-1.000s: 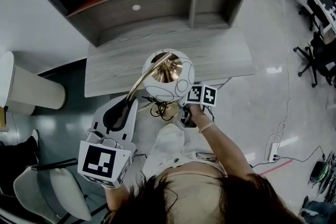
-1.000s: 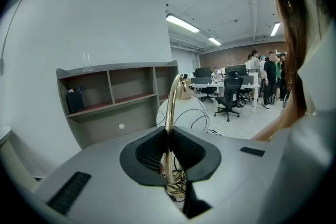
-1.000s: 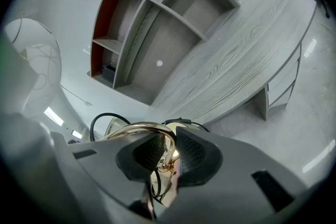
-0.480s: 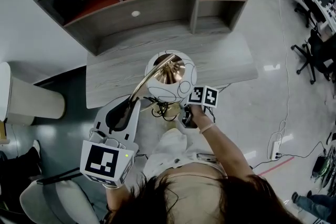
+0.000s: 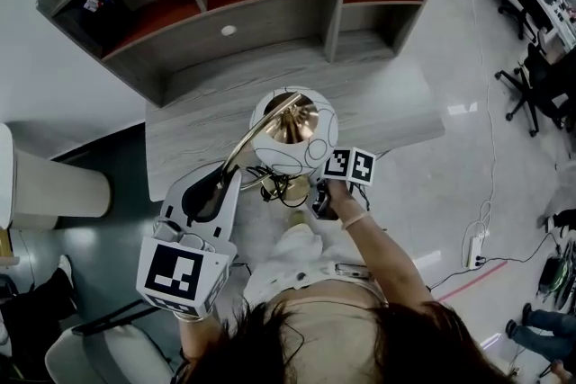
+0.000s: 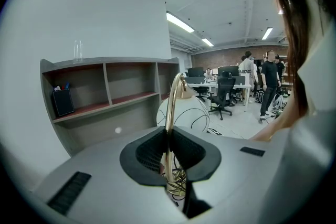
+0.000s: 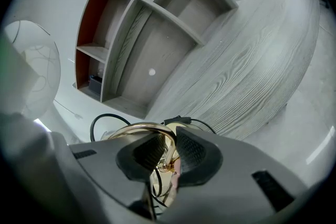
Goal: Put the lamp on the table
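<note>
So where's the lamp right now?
Centre of the head view: the lamp is held at the near edge of the table, left gripper on its stem, right gripper on its gold loop.

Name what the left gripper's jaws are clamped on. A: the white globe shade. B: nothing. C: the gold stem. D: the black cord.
C: in its own view the left gripper has its jaws closed on the gold stem, which rises between them toward the white globe shade beyond.
</note>
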Demonstrator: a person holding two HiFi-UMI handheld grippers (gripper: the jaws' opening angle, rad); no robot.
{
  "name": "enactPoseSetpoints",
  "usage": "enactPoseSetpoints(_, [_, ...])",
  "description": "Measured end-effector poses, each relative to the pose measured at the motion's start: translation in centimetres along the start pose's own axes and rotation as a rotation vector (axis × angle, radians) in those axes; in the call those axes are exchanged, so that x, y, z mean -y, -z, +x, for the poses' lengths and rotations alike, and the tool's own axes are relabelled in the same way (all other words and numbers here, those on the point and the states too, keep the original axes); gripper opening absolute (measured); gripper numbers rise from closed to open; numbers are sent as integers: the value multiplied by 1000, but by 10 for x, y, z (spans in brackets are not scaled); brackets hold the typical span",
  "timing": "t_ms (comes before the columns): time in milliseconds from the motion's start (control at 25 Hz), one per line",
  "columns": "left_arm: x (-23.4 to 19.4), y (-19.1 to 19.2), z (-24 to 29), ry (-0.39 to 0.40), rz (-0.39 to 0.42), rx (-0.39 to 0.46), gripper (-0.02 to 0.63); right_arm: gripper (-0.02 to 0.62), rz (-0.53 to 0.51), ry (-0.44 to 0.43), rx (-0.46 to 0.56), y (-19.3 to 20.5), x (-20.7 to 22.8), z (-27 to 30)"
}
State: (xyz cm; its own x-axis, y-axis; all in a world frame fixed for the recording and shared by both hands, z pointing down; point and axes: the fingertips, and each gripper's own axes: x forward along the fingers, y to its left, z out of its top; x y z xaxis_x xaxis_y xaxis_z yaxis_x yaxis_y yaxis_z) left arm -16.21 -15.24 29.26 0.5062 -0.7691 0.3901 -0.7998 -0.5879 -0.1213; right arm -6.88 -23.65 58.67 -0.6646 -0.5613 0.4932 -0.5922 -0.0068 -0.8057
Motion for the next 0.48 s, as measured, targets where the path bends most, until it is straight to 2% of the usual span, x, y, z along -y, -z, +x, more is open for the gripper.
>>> enactPoseSetpoints(480, [-18, -1, 22, 69, 18, 6, 40, 61, 35, 32, 55, -19, 6, 12])
